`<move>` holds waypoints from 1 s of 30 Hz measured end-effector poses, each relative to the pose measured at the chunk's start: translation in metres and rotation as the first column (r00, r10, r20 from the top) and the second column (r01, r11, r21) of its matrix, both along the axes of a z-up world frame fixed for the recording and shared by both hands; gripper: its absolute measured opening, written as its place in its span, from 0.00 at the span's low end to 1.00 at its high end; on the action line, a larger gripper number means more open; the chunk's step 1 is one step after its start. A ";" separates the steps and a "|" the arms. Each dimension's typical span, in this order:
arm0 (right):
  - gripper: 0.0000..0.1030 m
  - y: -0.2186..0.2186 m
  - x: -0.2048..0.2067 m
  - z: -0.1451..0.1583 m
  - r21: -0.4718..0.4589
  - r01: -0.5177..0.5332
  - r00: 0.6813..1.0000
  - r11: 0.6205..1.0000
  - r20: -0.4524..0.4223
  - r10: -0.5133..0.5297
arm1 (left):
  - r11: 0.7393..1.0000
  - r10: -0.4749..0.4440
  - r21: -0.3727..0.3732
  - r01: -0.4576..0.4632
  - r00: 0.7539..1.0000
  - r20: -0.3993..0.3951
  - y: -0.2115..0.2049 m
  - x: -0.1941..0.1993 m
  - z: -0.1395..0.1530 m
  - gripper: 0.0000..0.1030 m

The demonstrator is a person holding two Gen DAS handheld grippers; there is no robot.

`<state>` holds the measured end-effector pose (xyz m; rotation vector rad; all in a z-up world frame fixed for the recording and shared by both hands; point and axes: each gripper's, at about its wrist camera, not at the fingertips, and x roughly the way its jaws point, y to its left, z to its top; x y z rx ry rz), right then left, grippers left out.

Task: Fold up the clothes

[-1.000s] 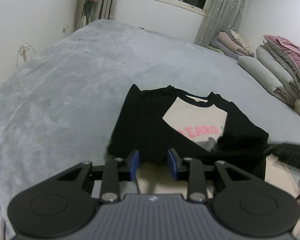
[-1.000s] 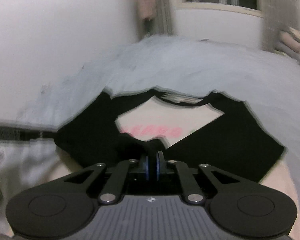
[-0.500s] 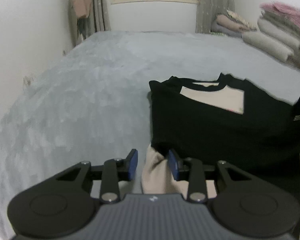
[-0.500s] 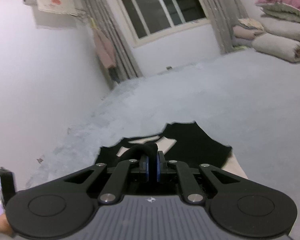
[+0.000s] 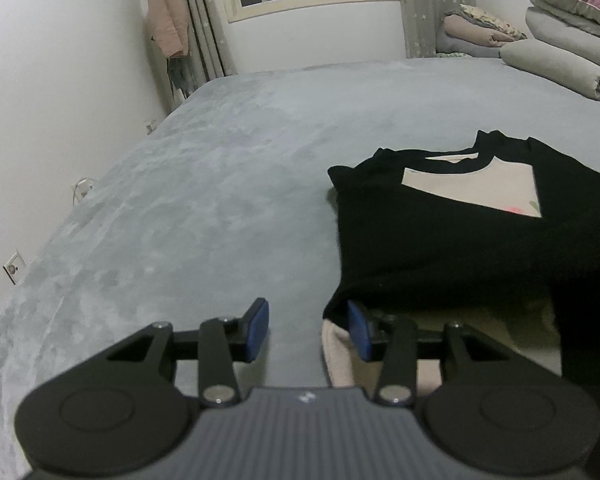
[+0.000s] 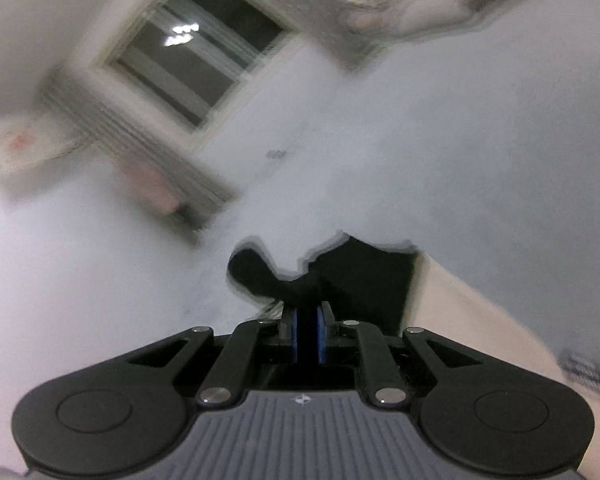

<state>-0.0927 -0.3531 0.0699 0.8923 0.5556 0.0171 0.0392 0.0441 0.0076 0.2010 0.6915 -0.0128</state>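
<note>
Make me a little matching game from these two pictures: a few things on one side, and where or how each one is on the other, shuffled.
Things:
1. left gripper
2. right gripper
3. black and cream shirt
4. pink jacket

States:
A. hangs by the curtain, left of the window
B. lies on the grey bed cover
C. jaws apart, having just been opening, nothing pinched
D. pads pinching black cloth

Pairs: 1-C, 2-D, 3-B, 4-A
</note>
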 end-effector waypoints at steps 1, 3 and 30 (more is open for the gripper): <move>0.12 -0.001 -0.005 -0.007 0.018 0.002 0.999 1.000 -0.046 -0.001 | 1.000 0.002 -0.004 -0.002 1.000 -0.001 0.001 0.000 0.000 0.40; 0.12 0.000 -0.011 -0.017 0.012 0.003 0.995 1.000 -0.104 -0.002 | 1.000 0.007 -0.011 -0.007 1.000 -0.003 0.002 0.001 0.000 0.40; 0.10 0.000 0.089 -0.033 -0.519 -0.458 0.888 0.722 -0.302 0.346 | 0.985 0.088 -0.143 -0.094 0.995 -0.046 0.019 0.003 0.000 0.41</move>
